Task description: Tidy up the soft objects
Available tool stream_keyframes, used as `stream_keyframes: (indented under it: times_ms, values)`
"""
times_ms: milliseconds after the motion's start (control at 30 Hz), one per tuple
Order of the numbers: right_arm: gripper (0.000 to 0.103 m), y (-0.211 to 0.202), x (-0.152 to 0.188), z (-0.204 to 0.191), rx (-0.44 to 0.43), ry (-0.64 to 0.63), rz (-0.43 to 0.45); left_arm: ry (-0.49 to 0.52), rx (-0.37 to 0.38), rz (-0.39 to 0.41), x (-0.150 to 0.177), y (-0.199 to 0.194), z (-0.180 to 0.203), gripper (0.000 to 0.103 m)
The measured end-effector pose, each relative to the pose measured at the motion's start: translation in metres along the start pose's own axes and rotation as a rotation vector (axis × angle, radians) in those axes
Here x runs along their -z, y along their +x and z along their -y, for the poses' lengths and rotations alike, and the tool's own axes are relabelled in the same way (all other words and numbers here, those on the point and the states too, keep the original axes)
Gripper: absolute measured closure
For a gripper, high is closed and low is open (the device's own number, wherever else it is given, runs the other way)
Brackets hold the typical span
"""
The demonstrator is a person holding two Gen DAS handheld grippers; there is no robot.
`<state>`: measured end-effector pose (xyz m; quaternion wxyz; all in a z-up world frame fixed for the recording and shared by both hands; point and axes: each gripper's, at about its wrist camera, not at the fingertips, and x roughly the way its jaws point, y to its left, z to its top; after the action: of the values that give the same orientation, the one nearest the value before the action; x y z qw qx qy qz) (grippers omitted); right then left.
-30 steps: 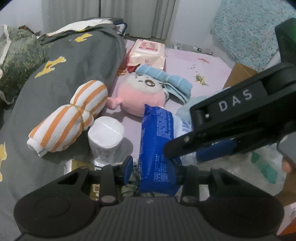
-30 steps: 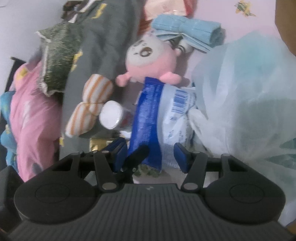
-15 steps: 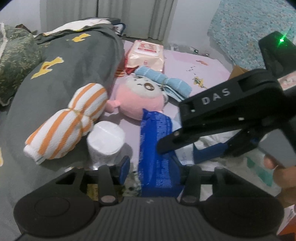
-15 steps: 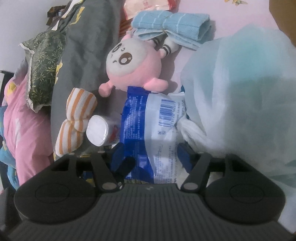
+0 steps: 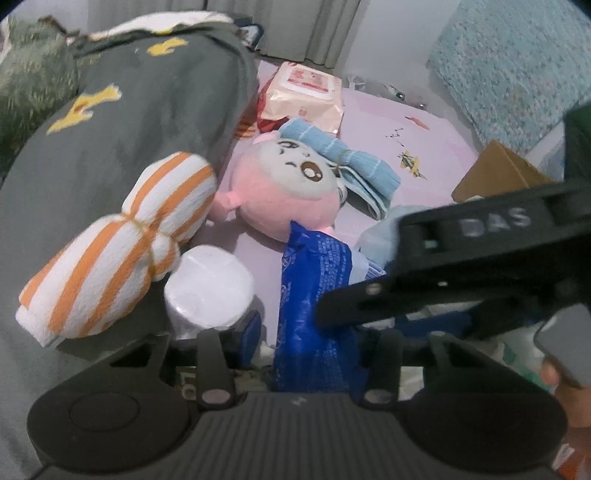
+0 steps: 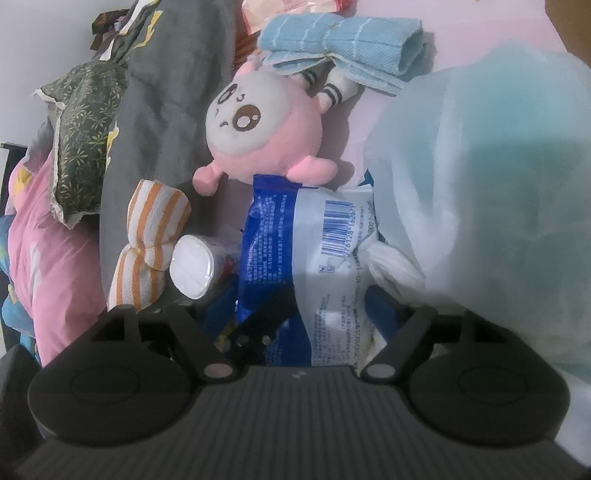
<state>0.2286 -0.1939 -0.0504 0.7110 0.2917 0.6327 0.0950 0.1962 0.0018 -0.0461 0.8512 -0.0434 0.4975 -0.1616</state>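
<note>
Covering the bed, a pink sheet point(image 5: 373, 122) meets curtains point(image 5: 310, 29).

A: A glossy, crinkled plastic film is seen on the blue packet point(image 6: 273, 243). And at eleven o'clock?

B: Matt fleece is seen on the pink plush point(image 6: 258, 136); ribbed cloth on the blue towel point(image 6: 340, 40).

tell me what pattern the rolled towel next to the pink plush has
White with orange stripes, tied in the middle; the rolled towel shows best in the left wrist view.
</note>
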Motion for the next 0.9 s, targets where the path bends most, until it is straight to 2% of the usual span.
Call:
stream_keyframes:
  times_ms: [267, 367, 567, 900]
  values:
    - [0.02, 0.009, -0.004, 0.006, -0.007, 0.022, -0.011, -0.036, 0.024, -0.005, 0.001, 0.001, -0.012, 0.061]
    - [0.013, 0.011, -0.004, 0.004, -0.065, 0.023, -0.01, -0.049, 0.041, -0.008, 0.0, 0.001, -0.014, 0.062]
    - [0.012, 0.003, -0.001, 0.001, -0.12, 0.011, 0.006, -0.08, 0.063, -0.021, -0.004, -0.002, -0.013, 0.065]
    - [0.013, -0.025, 0.011, -0.01, -0.217, -0.008, 0.039, -0.049, 0.035, 0.067, 0.001, -0.048, 0.0, 0.065]
